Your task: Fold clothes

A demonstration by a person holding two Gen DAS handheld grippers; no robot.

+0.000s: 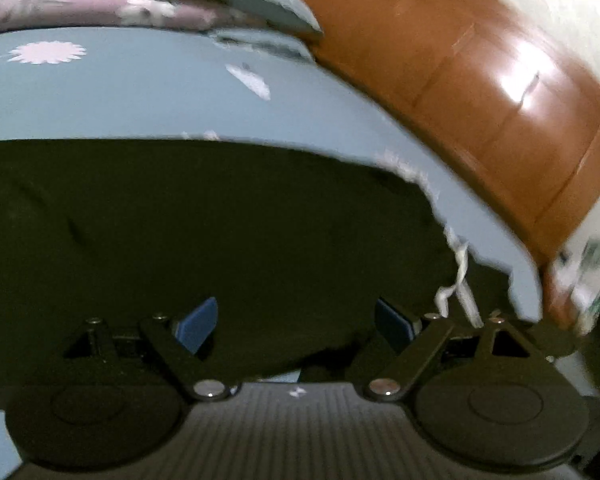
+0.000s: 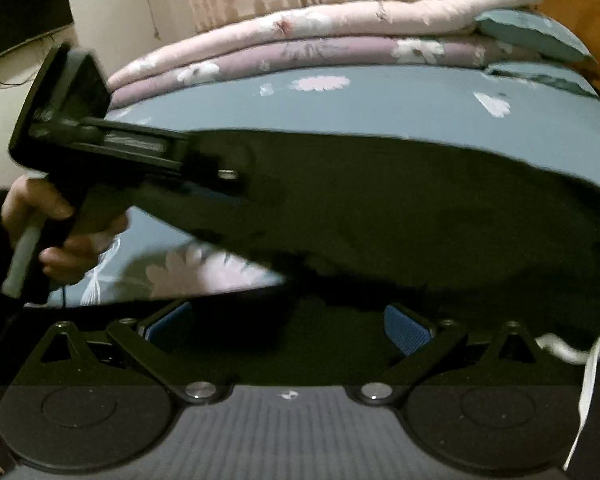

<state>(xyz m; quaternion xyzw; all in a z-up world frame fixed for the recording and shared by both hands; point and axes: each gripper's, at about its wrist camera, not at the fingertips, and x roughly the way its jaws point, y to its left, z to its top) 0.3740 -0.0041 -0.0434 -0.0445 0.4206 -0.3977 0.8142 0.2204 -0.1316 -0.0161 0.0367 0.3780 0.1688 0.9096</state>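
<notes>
A dark garment (image 1: pixel 220 220) lies spread flat on a blue bedsheet with white daisies (image 1: pixel 140 92). A white drawstring (image 1: pixel 460 276) trails from its right edge. My left gripper (image 1: pixel 297 324) hovers just over the garment's near part, blue pads (image 1: pixel 198 322) wide apart with only flat cloth below them. In the right wrist view the same garment (image 2: pixel 380 208) fills the middle, and my right gripper (image 2: pixel 288 325) stands open over its near edge. A hand (image 2: pixel 60 216) holds the left gripper's handle at the left. The drawstring (image 2: pixel 592 356) hangs at the right.
Folded pink and mauve quilts (image 2: pixel 300 36) are stacked along the bed's far side, with teal pillows (image 2: pixel 532 36) beside them. A brown wooden headboard (image 1: pixel 480 92) rises on the right. A dark screen (image 2: pixel 24 12) hangs on the wall at the far left.
</notes>
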